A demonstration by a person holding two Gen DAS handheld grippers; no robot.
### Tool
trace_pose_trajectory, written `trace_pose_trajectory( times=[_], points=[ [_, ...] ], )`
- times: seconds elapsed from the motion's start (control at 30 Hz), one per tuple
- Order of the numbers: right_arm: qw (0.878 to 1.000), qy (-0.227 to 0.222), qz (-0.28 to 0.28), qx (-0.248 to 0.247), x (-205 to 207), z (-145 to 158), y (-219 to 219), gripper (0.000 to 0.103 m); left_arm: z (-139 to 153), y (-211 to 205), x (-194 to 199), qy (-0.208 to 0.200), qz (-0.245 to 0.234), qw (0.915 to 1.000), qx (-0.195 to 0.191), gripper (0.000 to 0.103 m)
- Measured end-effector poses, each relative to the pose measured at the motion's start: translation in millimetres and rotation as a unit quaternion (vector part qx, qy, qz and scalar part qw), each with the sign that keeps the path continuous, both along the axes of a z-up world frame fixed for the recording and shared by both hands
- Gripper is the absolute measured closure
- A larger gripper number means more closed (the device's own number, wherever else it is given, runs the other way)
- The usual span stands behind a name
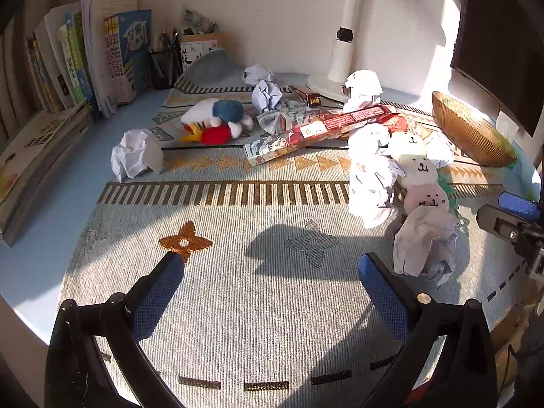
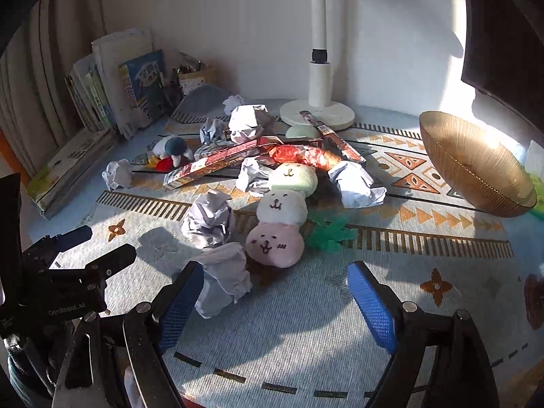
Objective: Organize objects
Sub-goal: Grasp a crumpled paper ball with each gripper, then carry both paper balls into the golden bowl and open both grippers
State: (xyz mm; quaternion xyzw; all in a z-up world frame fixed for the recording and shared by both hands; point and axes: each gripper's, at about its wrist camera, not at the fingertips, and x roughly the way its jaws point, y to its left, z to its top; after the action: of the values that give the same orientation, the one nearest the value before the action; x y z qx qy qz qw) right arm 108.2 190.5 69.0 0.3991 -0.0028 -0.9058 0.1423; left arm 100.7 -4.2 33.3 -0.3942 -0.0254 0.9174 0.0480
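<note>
Several crumpled paper balls lie on the patterned mat [image 1: 238, 306]; one [image 2: 222, 278] sits just ahead of my right gripper's left finger, apart from it. A three-ball plush skewer [image 2: 284, 210] in green, white and pink lies mid-mat, also in the left wrist view [image 1: 420, 176]. A duck plush [image 1: 214, 122] lies far left beside long snack boxes [image 1: 323, 127]. My left gripper [image 1: 272, 272] is open and empty over bare mat. My right gripper [image 2: 275, 282] is open and empty, near the pink ball.
A gold bowl [image 2: 472, 166] stands tilted at the right under a dark monitor [image 1: 499, 40]. A white lamp base [image 2: 318, 114] stands at the back. Books [image 1: 102, 57] and a pen holder [image 1: 166, 64] line the left wall. The left gripper [image 2: 81, 261] shows in the right wrist view.
</note>
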Motion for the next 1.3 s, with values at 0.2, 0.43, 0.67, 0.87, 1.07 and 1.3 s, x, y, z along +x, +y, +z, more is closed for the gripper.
trace_pose_trajectory(
  times=[0.2,0.43,0.67,0.87,1.07,1.3],
  points=[
    [1.0,0.012,-0.019,-0.008,10,-3,-29,0.017,33,-44,-1,0.045,0.042,0.9969,0.049,0.001],
    [0.999,-0.012,-0.034,0.004,1,-19,-36,0.017,26,-99,-61,0.032,0.12,0.9923,0.007,0.001],
    [0.998,-0.019,-0.049,0.026,-9,-29,-39,0.017,-2,-120,-116,-0.02,0.156,0.9875,-0.005,0.002],
    [0.998,-0.027,-0.052,0.027,-17,-37,-34,0.026,-18,-111,-131,-0.045,0.136,0.9895,-0.02,0.045],
    [0.999,-0.036,-0.035,0.002,-14,-37,-28,0.052,0,-90,-103,-0.01,0.102,0.9944,-0.025,0.048],
    [0.999,0.003,-0.044,0.005,6,-13,-20,0.053,30,-34,-48,0.022,0.034,0.9991,-0.011,0.048]
  ],
)
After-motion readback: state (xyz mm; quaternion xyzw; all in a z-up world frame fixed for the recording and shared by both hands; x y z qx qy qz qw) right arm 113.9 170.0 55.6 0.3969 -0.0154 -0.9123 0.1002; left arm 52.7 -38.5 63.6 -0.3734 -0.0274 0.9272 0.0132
